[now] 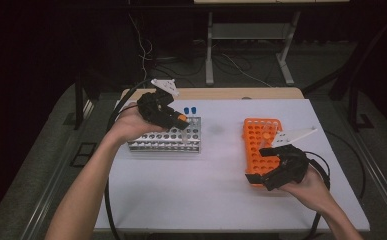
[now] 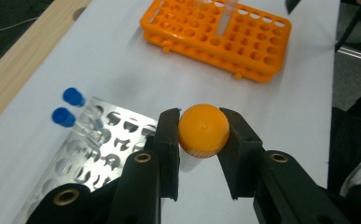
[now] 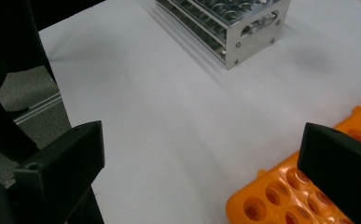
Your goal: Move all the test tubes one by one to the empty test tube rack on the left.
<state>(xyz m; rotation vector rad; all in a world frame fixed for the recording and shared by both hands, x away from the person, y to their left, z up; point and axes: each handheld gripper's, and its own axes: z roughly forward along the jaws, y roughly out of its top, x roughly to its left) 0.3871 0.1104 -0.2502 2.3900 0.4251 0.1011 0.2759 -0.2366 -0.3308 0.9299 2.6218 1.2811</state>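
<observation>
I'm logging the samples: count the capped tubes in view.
3. Two blue-capped tubes stand side by side in the metal rack; one orange-capped tube is held in the left gripper above it. Others may be hidden.

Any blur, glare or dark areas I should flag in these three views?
High view: room behind the table is near black, hands slightly soft. Left gripper view: orange-capped tube sharp, blue-capped tubes smeared. Right gripper view: metal rack mildly glary, near jaws soft.
</observation>
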